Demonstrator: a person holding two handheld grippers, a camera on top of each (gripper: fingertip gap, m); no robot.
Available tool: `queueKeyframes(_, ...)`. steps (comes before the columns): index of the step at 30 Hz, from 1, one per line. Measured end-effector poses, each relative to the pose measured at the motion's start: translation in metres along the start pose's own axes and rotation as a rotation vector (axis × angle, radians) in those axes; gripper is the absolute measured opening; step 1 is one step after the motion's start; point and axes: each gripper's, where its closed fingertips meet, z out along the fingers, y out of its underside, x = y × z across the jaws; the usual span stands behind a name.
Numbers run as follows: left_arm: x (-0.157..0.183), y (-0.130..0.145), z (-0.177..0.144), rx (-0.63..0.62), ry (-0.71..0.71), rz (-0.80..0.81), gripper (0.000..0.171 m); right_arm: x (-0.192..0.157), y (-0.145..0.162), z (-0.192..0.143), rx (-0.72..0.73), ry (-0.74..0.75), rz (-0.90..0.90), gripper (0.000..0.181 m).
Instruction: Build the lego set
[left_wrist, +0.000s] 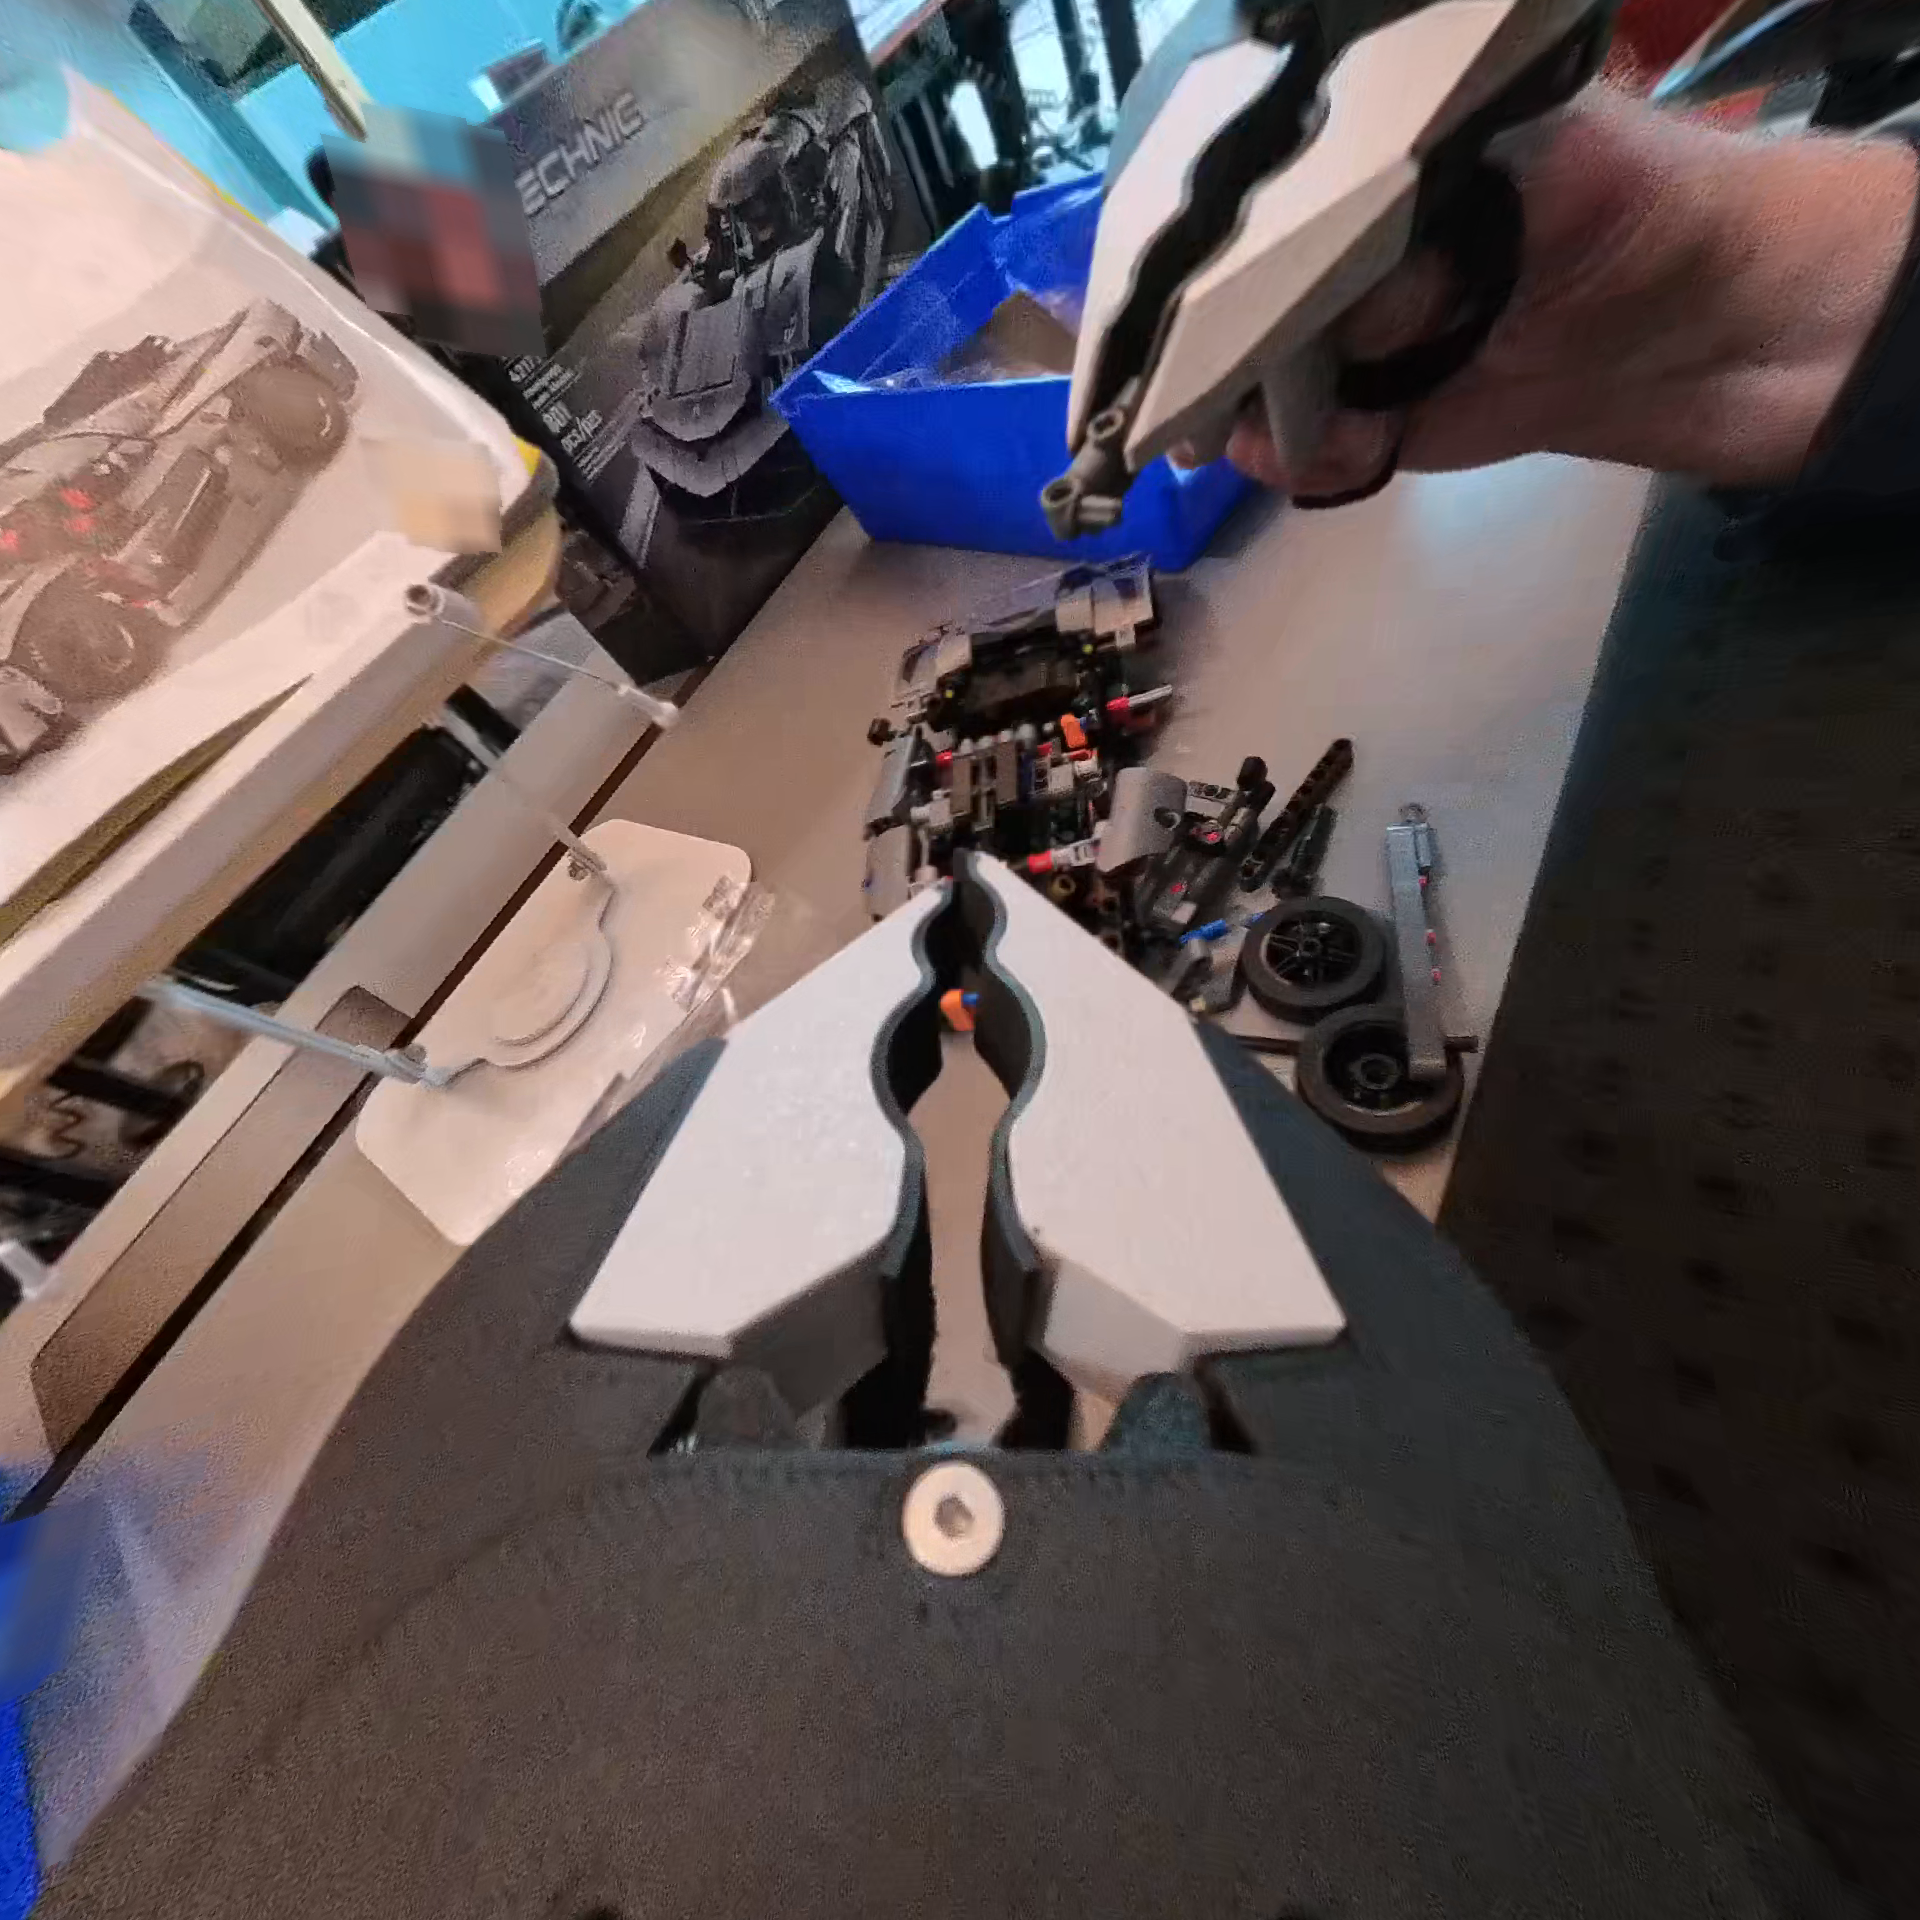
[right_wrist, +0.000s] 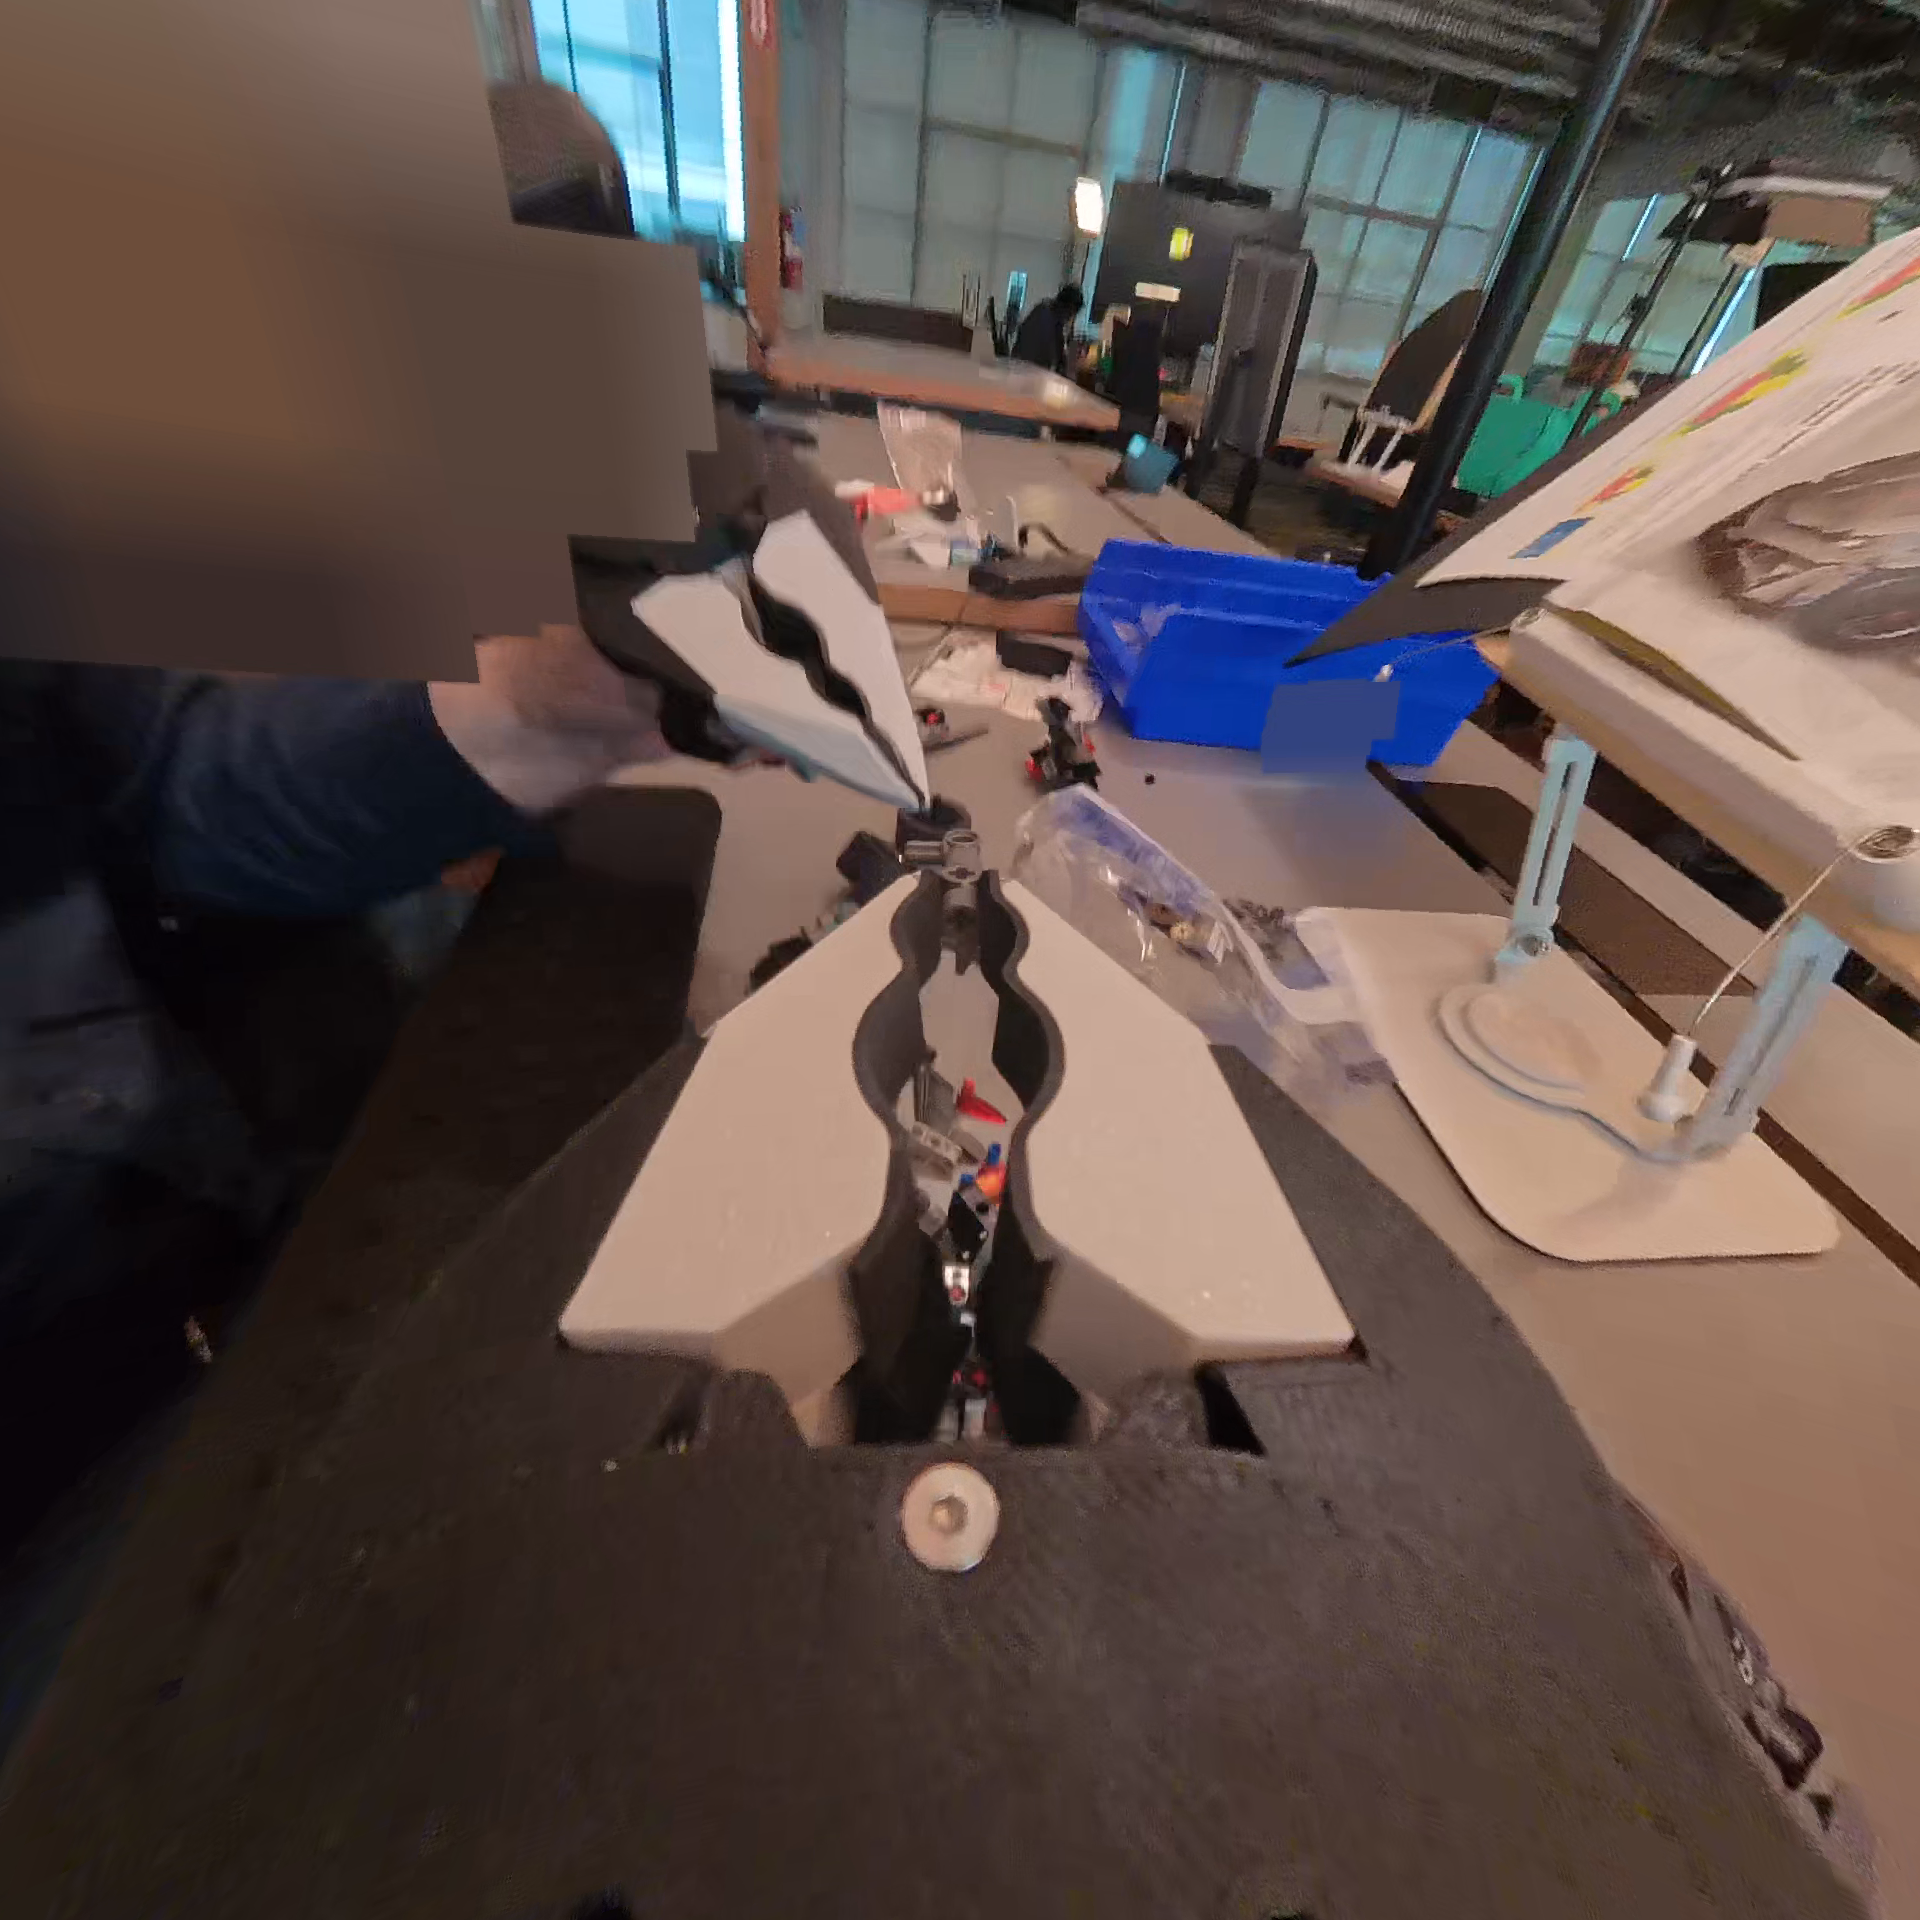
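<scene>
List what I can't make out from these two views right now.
- Left wrist view: the left gripper hides the near end of the part-built model.
- Right wrist view: the right gripper covers most of the model; the grey connector is blurred.
- Blue bin: contents too blurred.

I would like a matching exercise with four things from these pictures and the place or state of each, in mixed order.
Things:
1. right gripper
2. left gripper
3. wheels
4. blue bin

Places or states:
a. lying on the table
b. behind the model
c. shut on a grey connector
d. shut, holding nothing

Pairs: 1-c, 2-d, 3-a, 4-b
</scene>
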Motion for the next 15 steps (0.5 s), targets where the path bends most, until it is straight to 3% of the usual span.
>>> queueKeyframes(3, 0.013, -0.005, 0.007, -0.012, 0.056, 0.046, 0.000, -0.013, 0.011, 0.017, -0.044, -0.074, 0.019, 0.005)
queueKeyframes(4, 0.019, -0.009, 0.010, 0.019, 0.076, 0.058, 0.006, -0.017, 0.012, 0.020, -0.047, -0.101, 0.028, 0.005)
queueKeyframes(5, 0.022, -0.012, 0.013, 0.041, 0.080, 0.062, 0.027, -0.020, 0.011, 0.020, -0.030, -0.126, 0.048, 0.005)
queueKeyframes(6, 0.027, -0.014, 0.017, 0.058, 0.100, 0.058, 0.035, -0.022, 0.010, 0.019, -0.015, -0.152, 0.073, 0.005)
queueKeyframes(9, 0.044, -0.026, 0.024, 0.129, 0.189, 0.031, 0.033, -0.025, 0.012, 0.021, -0.017, -0.183, 0.096, 0.005)
queueKeyframes(11, 0.048, -0.031, 0.024, 0.150, 0.228, 0.014, 0.018, -0.028, 0.013, 0.022, -0.022, -0.203, 0.093, 0.005)
queueKeyframes(15, 0.051, -0.034, 0.023, 0.170, 0.279, -0.034, 0.013, -0.031, 0.012, 0.022, -0.017, -0.210, 0.071, 0.005)
